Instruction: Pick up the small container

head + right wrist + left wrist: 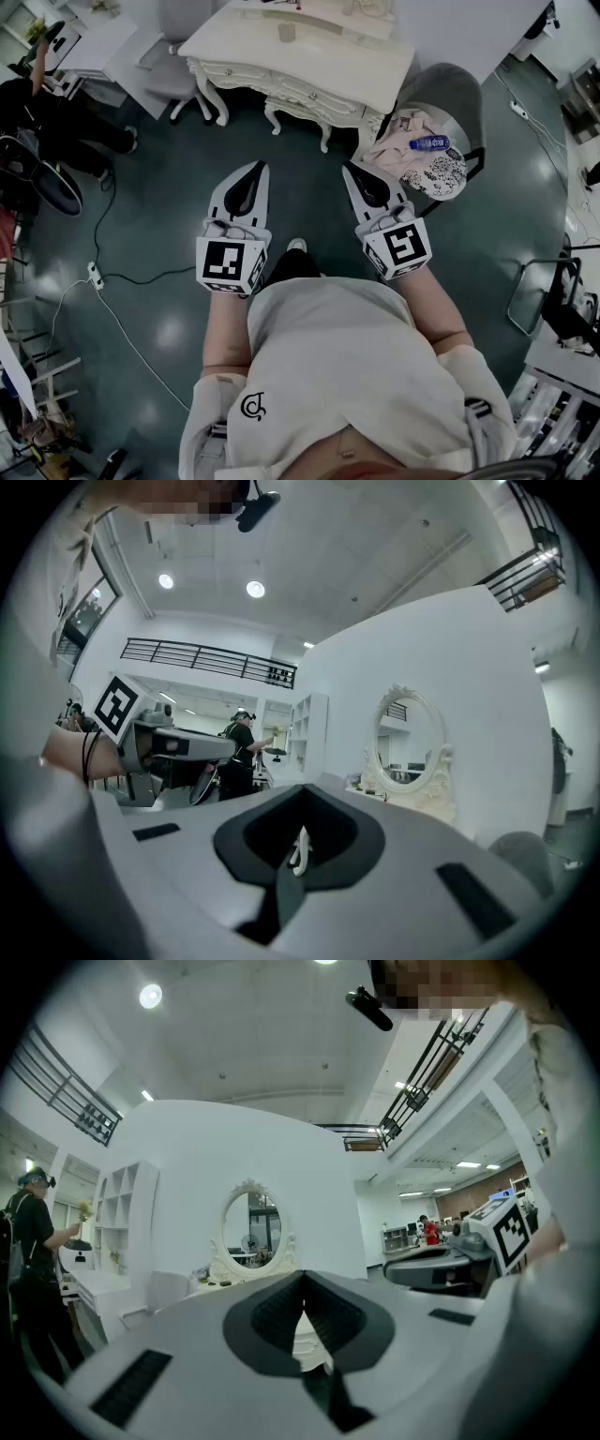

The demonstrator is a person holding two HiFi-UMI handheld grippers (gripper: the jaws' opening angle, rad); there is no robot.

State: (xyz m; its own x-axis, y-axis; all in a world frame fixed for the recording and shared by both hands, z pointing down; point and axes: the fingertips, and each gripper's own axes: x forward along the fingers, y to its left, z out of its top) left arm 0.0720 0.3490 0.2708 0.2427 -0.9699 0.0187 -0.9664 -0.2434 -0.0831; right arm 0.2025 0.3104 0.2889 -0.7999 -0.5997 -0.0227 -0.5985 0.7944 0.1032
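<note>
My left claw [255, 169] and right claw [351, 171] are pressed together, empty, aimed at twelve o'clock toward the table [347, 52], because I'm standing well short of it.

The bench [300, 58] carries a small container [287, 32] on its top. Right of the bench stands a chair [452, 91], with a bottle [429, 143] lying on clothes [398, 142] in it. Before the bench, the left tool [255, 174] and right tool [354, 175] hang side by side.
</note>
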